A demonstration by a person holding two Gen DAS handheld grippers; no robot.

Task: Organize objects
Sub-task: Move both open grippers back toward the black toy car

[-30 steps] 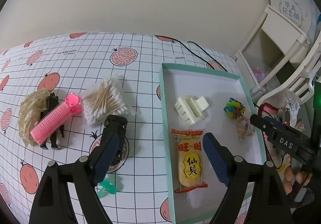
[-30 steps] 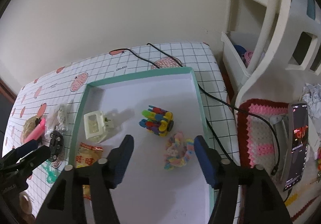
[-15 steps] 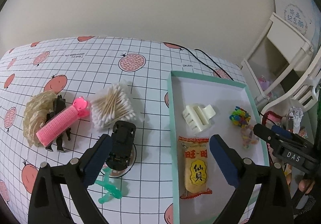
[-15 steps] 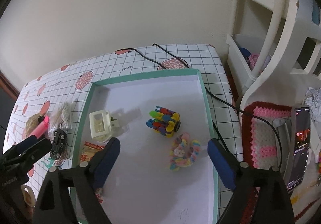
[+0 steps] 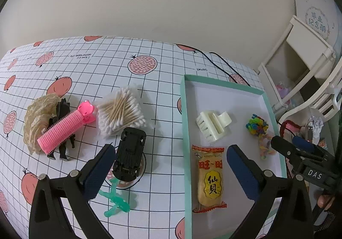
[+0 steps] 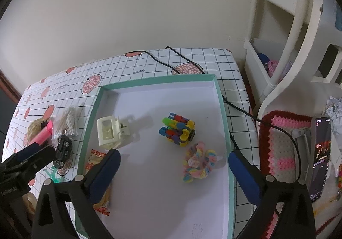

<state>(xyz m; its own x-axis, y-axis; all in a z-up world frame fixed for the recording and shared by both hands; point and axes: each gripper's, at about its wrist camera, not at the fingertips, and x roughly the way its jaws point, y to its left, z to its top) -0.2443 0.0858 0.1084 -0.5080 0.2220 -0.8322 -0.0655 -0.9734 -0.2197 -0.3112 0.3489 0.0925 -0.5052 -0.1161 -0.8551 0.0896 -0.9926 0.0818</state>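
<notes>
Bench (image 5: 89,72) covered in a white grid cloth printed with pomegranates fills the left wrist view, and the left gripper (image 5: 168,164) hangs over it at lower centre, its jaws opening wide with nothing pressed between them. A black toy car (image 5: 130,155) lies on its roof just right of the left pad, a translucent green plastic piece (image 5: 116,202) below it. Toward the left of the frame sit a clear bag of cotton swabs (image 5: 120,113), a pink hair roller (image 5: 66,127) lying across a dark spiky figure (image 5: 62,144), and a tan ridged shell (image 5: 37,119). The shallow teal-rimmed white tray (image 5: 183,123) on the right holds a cream hair claw clip (image 5: 212,124), a yellow rice cracker packet (image 5: 209,179), a multicoloured block toy (image 5: 257,126) and a pastel candy bundle (image 5: 265,147). In the right wrist view the right gripper (image 6: 174,169) hovers low over that tray, jaws also spreading, the candy bundle between the pads but untouched. Five items remain outside, so sorting looks about half done. The likely trouble, I judge: the upturned car is smooth and could skid or roll from a shallow pinch, and a low reach might snag the swab bag or clip the tray rim.
</notes>
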